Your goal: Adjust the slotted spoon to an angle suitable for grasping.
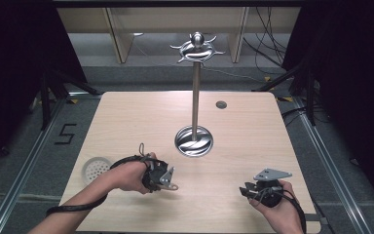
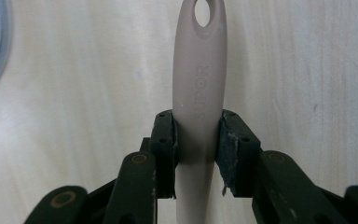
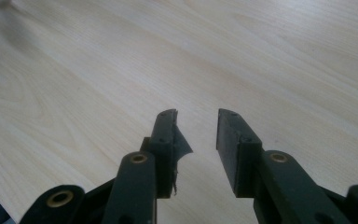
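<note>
The left gripper [image 2: 197, 154] is closed on a beige utensil handle [image 2: 199, 93]: both pads press its sides, and the handle runs forward between the jaws, w/ its hanging hole [image 2: 204, 12] far ahead of the tips. In the high view the left gripper [image 1: 168, 179] is low over the table [image 1: 253, 146], and the chrome stand [image 1: 195, 97] w/ hooks on top is ahead of it and a bit to its right. The utensil's working end is behind the jaws, so I cannot tell its shape.

The right gripper [image 3: 196, 135] has jaws apart w/ nothing between them, only bare wood below.

Risks, as I judge: the grip is on a smooth, tapered part of the handle, so it may slide or pivot when lifted, esp. if the heavy end hangs behind. The pad [image 2: 223, 158] looks worn and torn, so less friction. If the hole must go on a hook, a small tilt can make it miss, and a push may tip the stand.
</note>
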